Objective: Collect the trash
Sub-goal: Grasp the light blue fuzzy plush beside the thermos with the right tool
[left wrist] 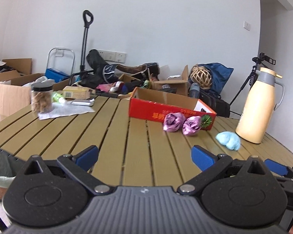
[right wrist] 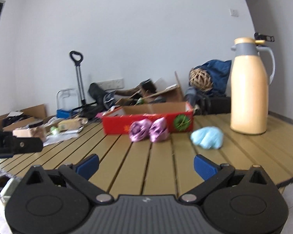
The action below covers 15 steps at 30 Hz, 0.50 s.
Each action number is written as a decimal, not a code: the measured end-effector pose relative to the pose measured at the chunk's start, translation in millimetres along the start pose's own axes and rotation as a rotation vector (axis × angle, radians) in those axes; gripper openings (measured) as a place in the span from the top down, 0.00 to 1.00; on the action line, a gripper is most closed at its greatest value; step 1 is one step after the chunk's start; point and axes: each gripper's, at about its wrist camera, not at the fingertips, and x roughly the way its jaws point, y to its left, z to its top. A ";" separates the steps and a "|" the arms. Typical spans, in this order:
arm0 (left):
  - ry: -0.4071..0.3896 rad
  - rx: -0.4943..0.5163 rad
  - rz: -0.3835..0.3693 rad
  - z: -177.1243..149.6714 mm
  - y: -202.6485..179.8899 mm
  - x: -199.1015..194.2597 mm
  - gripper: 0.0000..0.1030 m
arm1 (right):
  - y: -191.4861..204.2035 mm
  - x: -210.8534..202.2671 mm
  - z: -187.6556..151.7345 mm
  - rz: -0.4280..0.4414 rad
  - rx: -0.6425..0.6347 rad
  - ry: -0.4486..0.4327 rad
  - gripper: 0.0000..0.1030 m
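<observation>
Two crumpled purple wrappers (left wrist: 181, 124) (right wrist: 148, 129) lie on the slatted table (left wrist: 111, 136) (right wrist: 127, 156) in front of a red cardboard box (left wrist: 166, 107) (right wrist: 148, 120). A crumpled light-blue tissue (left wrist: 228, 139) (right wrist: 207, 137) lies to their right, next to a cream thermos jug (left wrist: 260, 105) (right wrist: 250, 85). My left gripper (left wrist: 144, 155) is open and empty above the near table edge. My right gripper (right wrist: 145, 164) is open and empty, well short of the wrappers. It also shows at the right edge of the left wrist view (left wrist: 277, 168).
A clear jar with a black lid (left wrist: 42, 97), a white sheet (left wrist: 66, 110), a foil pack and a small carton sit at the table's far left. A lined bin (left wrist: 0, 167) stands below the left table edge. Boxes, bags and a tripod (left wrist: 252, 81) clutter the floor behind.
</observation>
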 end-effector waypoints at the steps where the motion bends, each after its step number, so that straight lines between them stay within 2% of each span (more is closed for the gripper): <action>1: 0.003 0.001 -0.003 4.1 -4.1 4.8 0.00 | -4.3 3.8 5.2 -0.018 -0.002 -0.002 0.00; 5: 0.025 0.020 -0.019 19.2 -19.5 29.3 0.00 | -27.2 24.5 21.6 -0.093 0.017 -0.005 0.00; 10: 0.056 0.032 -0.029 29.3 -33.7 59.1 0.00 | -64.0 67.9 38.3 -0.132 0.058 0.028 0.00; 15: 0.073 0.068 0.002 38.4 -51.4 91.6 0.00 | -89.7 114.4 47.7 -0.174 0.059 0.080 0.00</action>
